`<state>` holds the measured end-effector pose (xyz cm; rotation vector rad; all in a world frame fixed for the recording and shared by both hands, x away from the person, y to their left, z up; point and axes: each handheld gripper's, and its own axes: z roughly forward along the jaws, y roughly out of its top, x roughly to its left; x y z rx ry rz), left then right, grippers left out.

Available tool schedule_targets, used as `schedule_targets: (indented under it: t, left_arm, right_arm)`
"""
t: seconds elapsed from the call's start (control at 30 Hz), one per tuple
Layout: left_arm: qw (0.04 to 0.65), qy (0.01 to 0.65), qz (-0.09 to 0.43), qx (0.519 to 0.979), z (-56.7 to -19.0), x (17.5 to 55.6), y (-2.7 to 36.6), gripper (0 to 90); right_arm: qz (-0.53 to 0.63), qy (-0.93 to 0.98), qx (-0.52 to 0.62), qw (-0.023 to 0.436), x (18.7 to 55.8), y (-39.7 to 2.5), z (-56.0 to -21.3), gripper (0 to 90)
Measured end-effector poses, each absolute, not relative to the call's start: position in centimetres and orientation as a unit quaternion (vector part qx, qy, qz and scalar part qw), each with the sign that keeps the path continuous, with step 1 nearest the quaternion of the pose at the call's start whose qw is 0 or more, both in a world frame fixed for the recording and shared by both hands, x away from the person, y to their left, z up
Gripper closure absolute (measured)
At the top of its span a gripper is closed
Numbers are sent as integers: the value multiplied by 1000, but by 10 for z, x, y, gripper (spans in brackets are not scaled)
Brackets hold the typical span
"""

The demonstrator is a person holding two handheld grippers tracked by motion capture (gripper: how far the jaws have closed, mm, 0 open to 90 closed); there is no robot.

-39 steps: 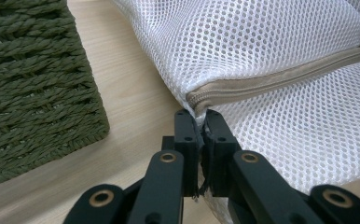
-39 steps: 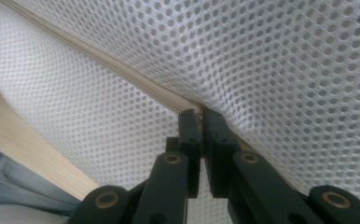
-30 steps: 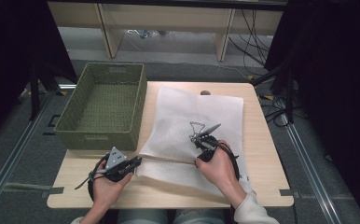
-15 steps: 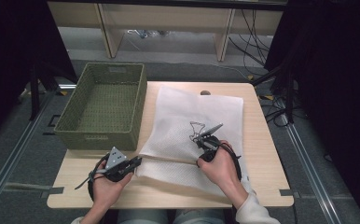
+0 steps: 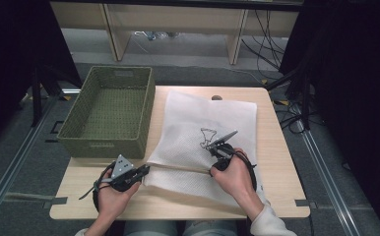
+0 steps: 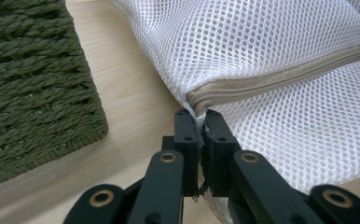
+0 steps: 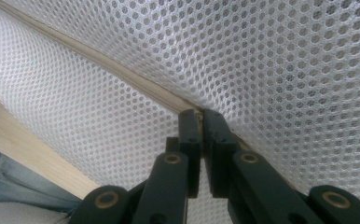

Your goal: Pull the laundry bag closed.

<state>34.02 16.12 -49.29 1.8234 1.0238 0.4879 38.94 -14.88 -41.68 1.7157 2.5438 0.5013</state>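
— High view: white mesh bag (image 5: 203, 142) flat on the table (image 5: 276, 147); left gripper (image 5: 141, 171) pinches its zipper (image 5: 178, 167) end?

— Yes; right gripper (image 7: 201, 114) is clamped on the zipper mid-run; keep the left anchored; draw smoothly along the seam.

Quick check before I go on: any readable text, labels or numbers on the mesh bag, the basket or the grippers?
None readable.
Mesh laundry bag: black line drawing, no letters legible.
Woven basket: small tags on its end walls, too blurred to read.
Left gripper and right gripper: no markings visible.
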Motion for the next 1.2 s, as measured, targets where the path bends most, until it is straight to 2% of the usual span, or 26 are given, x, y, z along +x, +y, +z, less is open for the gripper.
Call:
schedule_targets:
  t: [0.13, 0.37, 0.53, 0.83, 1.2]
  left_arm:
    - [476, 420, 199, 747, -493, 340, 162, 846]
    - [476, 419, 199, 747, -493, 340, 161, 846]
    - [476, 420, 199, 747, -493, 340, 161, 845]
    - [477, 419, 199, 747, -493, 340, 161, 846]
    - [476, 420, 200, 747, -493, 340, 161, 846]
  right_arm:
    - [154, 807, 570, 3, 387, -147, -414, 873]
    - [154, 819, 552, 22, 389, -153, -417, 873]
    - [158, 808, 567, 11, 388, -153, -416, 873]
    - [174, 826, 535, 18, 390, -160, -419, 873]
    - [160, 808, 567, 15, 387, -162, -417, 873]
